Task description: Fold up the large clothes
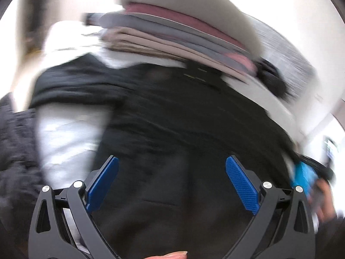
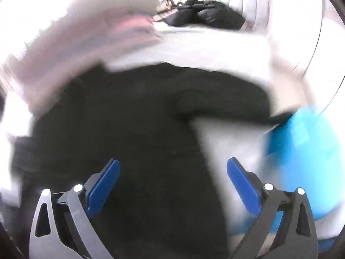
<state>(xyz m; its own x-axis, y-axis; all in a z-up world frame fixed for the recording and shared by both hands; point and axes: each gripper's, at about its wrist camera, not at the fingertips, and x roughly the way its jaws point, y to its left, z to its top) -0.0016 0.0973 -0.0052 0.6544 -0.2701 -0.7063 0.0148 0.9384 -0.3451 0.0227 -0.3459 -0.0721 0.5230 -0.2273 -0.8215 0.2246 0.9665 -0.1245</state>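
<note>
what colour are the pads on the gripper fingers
Blue, with a fine textured surface; sharpest in the left wrist view, on the left gripper's pads.

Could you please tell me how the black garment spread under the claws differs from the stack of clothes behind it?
The black garment lies spread out in a single flat layer on the white surface, while the stack of clothes is folded and piled in layers. The garment is one dark colour; the stack shows beige, grey and pink. The garment lies nearest the open left claw and open right claw; the stack sits farther back. Both rest on the same surface.

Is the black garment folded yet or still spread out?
Spread. The black garment lies flat on the white surface, one sleeve stretched sideways. Both grippers open, gripping nothing.
</note>
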